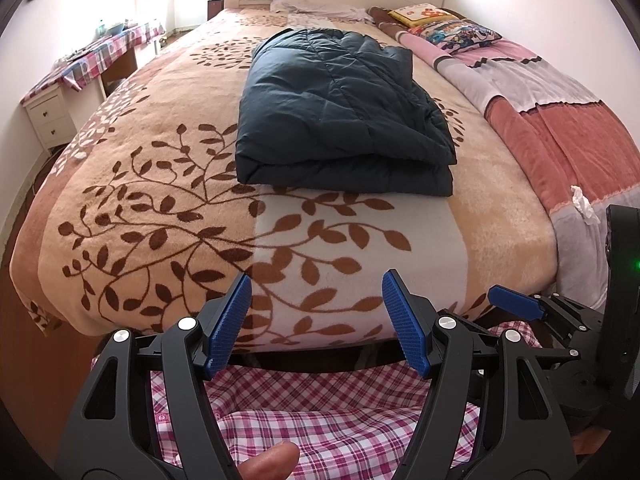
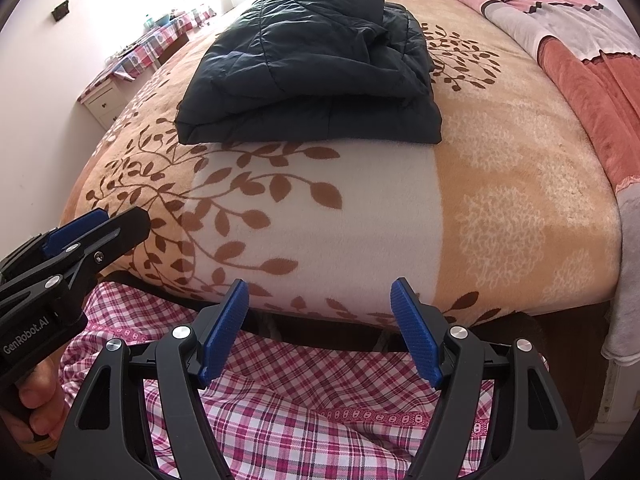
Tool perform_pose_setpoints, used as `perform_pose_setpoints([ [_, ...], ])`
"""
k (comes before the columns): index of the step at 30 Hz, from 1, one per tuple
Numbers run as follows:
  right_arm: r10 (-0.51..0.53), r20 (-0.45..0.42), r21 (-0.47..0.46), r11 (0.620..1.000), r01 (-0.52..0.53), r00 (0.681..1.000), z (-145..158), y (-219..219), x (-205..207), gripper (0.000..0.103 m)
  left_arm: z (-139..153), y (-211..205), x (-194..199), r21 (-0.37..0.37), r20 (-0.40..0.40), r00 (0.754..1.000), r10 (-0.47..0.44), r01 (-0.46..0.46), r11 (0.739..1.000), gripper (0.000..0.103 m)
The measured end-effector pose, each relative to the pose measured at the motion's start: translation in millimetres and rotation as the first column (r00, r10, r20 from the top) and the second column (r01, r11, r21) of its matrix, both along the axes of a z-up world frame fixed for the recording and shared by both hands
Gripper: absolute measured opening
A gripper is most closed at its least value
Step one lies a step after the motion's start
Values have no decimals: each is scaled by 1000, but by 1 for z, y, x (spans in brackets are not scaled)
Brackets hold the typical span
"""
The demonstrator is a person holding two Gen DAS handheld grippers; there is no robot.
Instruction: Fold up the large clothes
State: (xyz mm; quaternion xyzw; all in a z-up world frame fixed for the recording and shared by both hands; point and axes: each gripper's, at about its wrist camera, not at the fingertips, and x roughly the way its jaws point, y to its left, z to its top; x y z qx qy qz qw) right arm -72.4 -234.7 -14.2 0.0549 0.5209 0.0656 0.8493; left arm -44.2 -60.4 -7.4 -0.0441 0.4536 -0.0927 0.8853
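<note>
Folded dark quilted jacket [image 1: 340, 108] lying on the leaf-patterned blanket [image 1: 168, 184] of the bed, well back from its near edge. Left gripper [image 1: 316, 322] and right gripper [image 2: 320, 330] both at that near edge, well short of the jacket, fingers [image 2: 226, 330] spread wide, gripping nothing, above pink plaid cloth [image 2: 320, 412].

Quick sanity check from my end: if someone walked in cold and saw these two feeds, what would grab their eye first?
The dark padded jacket, lying folded mid-bed on the tan leaf-patterned blanket. Next, the open left gripper and right gripper, blue-padded, both empty, near the foot of the bed above a pink plaid cloth. A pink patchwork quilt runs along the bed's right side.
</note>
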Motion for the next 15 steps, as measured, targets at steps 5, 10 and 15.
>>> perform_pose_setpoints([
  [5,2,0,0,1000,-2,1000,0,-1,0,72,0,0,0,0,0,1000,-1,1,1000,68],
  [10,2,-2,0,1000,-2,1000,-2,-1,2,72,-1,1,0,0,-1,1000,1,-1,1000,68],
  [15,2,-6,3,1000,-2,1000,-1,-1,0,72,-1,0,0,1,-2,1000,1,-1,1000,68],
])
